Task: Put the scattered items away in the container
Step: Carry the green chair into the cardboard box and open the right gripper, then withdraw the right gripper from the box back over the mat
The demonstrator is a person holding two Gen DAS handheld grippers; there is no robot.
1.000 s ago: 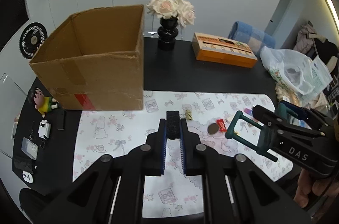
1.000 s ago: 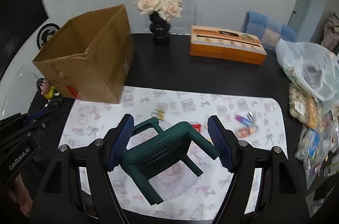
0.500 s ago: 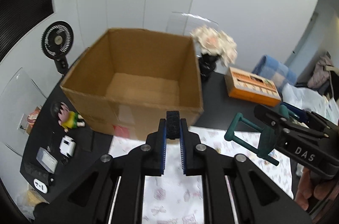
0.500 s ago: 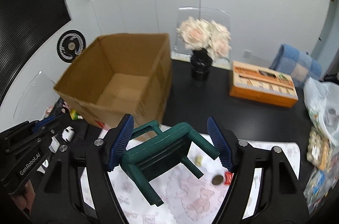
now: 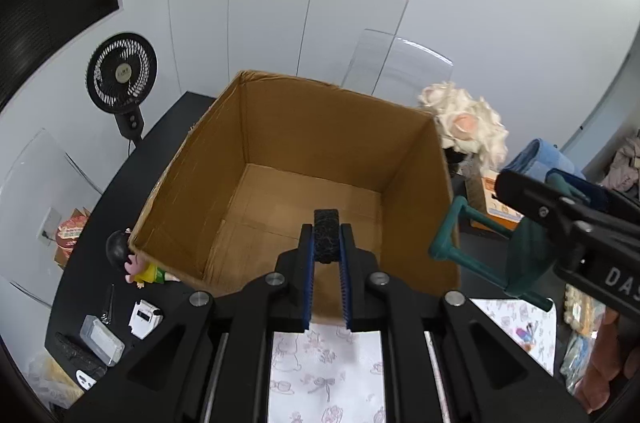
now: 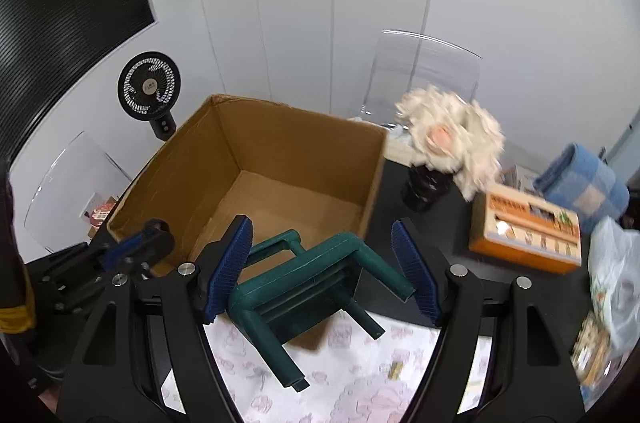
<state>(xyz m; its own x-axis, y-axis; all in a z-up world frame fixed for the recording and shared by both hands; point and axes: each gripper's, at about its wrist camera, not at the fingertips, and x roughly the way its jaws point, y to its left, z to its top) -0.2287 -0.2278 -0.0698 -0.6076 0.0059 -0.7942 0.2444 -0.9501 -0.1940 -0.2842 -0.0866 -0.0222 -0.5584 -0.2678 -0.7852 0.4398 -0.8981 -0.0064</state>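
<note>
Carrying is the step in hand, as I judge it: both grippers hold loads at the open box (image 5: 304, 151), which fills the middle of the left view. The left gripper (image 5: 326, 255) has its jaws clamped on a small black wheel (image 5: 326, 237), which sits over the box floor near the front wall. The right gripper (image 6: 320, 275) holds a green toy chair (image 6: 308, 287); its jaws stand wide, the left pad pressed against the chair and the right pad showing a gap (so the hold looks loose). In the right view the chair hangs at lower centre, over the box's near corner and the mat's edge, not yet over the opening.

Next, I judge, the wheel needs only a parting of the jaws to drop inside. The chair needs carrying further up the frame, past the front wall, with its legs kept clear of the rim before release. What shows of the box floor is bare.

A black desk (image 6: 432, 223) carries the box, with a patterned mat (image 5: 324, 375) at the bottom of both views. A figurine (image 5: 134, 259) and small gadgets lie lower left; flowers (image 6: 452, 139), an orange carton (image 6: 524, 235) and a blue blanket (image 6: 580, 183) sit to the right. White cabinets, a fan (image 5: 122, 73) and a dark shelf niche fill the upper frame.
</note>
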